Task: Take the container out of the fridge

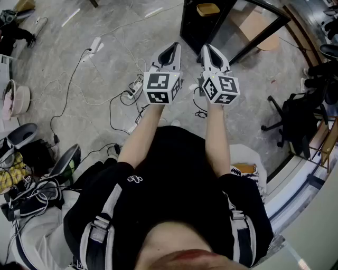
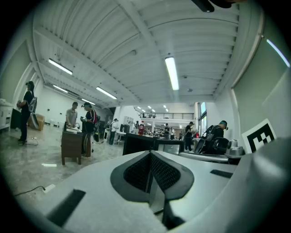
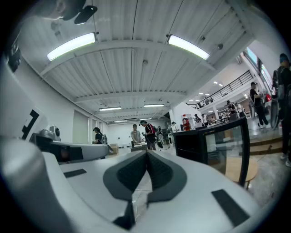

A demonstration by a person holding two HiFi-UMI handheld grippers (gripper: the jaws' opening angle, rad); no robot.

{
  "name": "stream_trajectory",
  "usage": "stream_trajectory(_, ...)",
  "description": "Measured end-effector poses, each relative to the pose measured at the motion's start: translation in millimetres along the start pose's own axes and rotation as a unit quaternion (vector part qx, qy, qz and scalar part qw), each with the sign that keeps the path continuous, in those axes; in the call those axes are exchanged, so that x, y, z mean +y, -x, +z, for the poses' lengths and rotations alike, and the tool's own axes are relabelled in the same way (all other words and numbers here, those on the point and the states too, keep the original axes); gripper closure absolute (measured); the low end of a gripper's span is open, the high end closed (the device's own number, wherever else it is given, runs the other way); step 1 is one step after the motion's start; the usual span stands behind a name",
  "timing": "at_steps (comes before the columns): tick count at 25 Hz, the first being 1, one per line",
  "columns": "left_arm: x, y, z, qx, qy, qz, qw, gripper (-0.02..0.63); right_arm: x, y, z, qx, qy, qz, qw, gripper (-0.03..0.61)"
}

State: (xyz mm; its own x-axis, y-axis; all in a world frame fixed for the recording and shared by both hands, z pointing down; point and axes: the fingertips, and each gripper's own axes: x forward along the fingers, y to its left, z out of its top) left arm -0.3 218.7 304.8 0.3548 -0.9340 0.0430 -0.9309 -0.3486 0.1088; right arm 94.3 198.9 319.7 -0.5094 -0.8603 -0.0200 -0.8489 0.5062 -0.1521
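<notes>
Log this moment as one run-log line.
left gripper: shut, empty | right gripper: shut, empty | fridge: ahead, not reached | container: inside fridge, untouched

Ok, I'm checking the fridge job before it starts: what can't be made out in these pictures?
- Fridge, head view: the top edge cuts it off, so most of its inside is unseen.
- Yellow container, head view: too small; lid and contents unclear.
- Fridge glass, right gripper view: reflections hide what is behind it.
</notes>
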Motion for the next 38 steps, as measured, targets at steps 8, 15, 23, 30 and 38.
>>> stream_trajectory(8, 8, 3, -7, 0.011, 0.006, 0.015, 0.9998, 0.604, 2, -2, 3, -0.018, -0.018, 0.017, 1.000, 0.566)
stream_trajectory(15, 16, 6, -11, 0.010, 0.007, 0.033, 0.9994, 0.604, -12, 0, -2, -0.019, -0.023, 0.024, 0.999, 0.566)
stream_trajectory(23, 15, -9, -8, 0.005, 0.015, 0.018, 0.9997, 0.604, -6, -20, -8, -0.014, -0.023, 0.054, 0.998, 0.566)
stream_trajectory(30, 69, -45, -19, 0.006, 0.052, 0.045, 0.9976, 0.604, -32, -58, -23, 0.000, -0.020, 0.042, 0.999, 0.566)
stream_trajectory(38, 113, -136, -39, 0.009, 0.063, 0.040, 0.9972, 0.604, -76, -132, -32, -0.001, -0.001, 0.020, 1.000, 0.566)
